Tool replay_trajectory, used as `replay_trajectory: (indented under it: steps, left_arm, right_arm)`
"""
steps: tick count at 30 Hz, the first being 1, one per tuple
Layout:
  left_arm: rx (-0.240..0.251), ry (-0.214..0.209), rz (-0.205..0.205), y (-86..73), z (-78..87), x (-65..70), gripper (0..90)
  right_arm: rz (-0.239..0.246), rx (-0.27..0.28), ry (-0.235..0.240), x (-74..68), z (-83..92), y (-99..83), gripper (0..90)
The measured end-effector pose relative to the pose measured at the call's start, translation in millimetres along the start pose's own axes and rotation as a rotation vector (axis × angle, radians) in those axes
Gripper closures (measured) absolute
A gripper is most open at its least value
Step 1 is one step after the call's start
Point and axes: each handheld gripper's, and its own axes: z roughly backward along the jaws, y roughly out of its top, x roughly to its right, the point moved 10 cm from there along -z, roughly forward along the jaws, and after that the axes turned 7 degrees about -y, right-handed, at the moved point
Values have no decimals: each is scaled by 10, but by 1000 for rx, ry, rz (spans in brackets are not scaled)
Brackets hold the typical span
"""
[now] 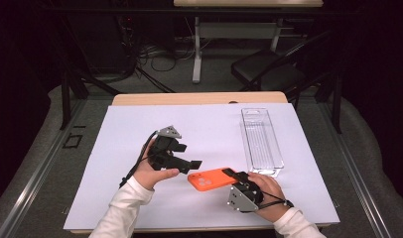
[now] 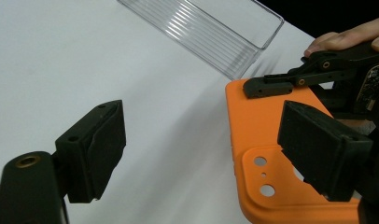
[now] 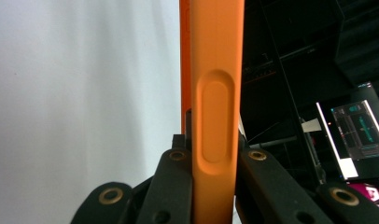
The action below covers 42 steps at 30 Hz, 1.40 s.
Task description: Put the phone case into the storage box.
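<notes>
At the left of the high view a person's left hand (image 1: 152, 171) holds the left gripper (image 1: 187, 156) above the white sheet (image 1: 140, 124) that covers the worktop (image 1: 199, 98); a black cable trails from it down past the white sleeve (image 1: 122, 210); its fingers (image 2: 92, 149) stand well apart with nothing between them, and in the left gripper view one finger hangs over bare white sheet while the other hangs over the camera-hole corner of the orange phone case (image 2: 271, 154); whether that finger touches the case cannot be told. Just to the right, near the front middle of the sheet, the orange phone case (image 1: 209, 179) lies roughly level with its camera-hole end toward the left gripper; its other end sits in the right gripper (image 1: 234, 174), which the person's right hand (image 1: 266, 193) holds at the front right; the fingers (image 3: 171, 186) of this gripper are clamped on the case, one on each face, as the right gripper view shows looking along the case's thin edge with its long raised button (image 3: 214, 121). Farther right and toward the back, a clear plastic tray (image 1: 261, 144) lies lengthwise on the sheet, apart from the case and both grippers; beyond the worktop a dark chair (image 1: 269, 69) stands on the floor.
</notes>
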Motion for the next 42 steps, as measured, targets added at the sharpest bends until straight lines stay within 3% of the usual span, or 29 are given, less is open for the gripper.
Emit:
replay_trajectory:
  steps: [2, 7, 12, 19, 34, 42]
  left_arm:
    - [8, 5, -1, 6, 12, -15, 157]
    - [30, 12, 5, 26, 88, -57, 157]
    - [47, 17, 13, 31, 166, -110, 159]
    - [69, 19, 23, 41, 234, -153, 160]
    - [73, 21, 30, 33, 263, -193, 160]
    - [74, 19, 13, 35, 270, -187, 174]
  right_arm:
    - [-42, -9, 7, -18, 6, -15, 869]
    - [-52, -13, 15, 5, 14, -27, 870]
    - [-105, 0, 16, 17, 4, -37, 869]
    - [-164, -24, 46, 28, 12, -90, 869]
    - [-346, -8, 89, 78, 6, -142, 869]
    - [-393, -10, 101, 89, 6, -166, 869]
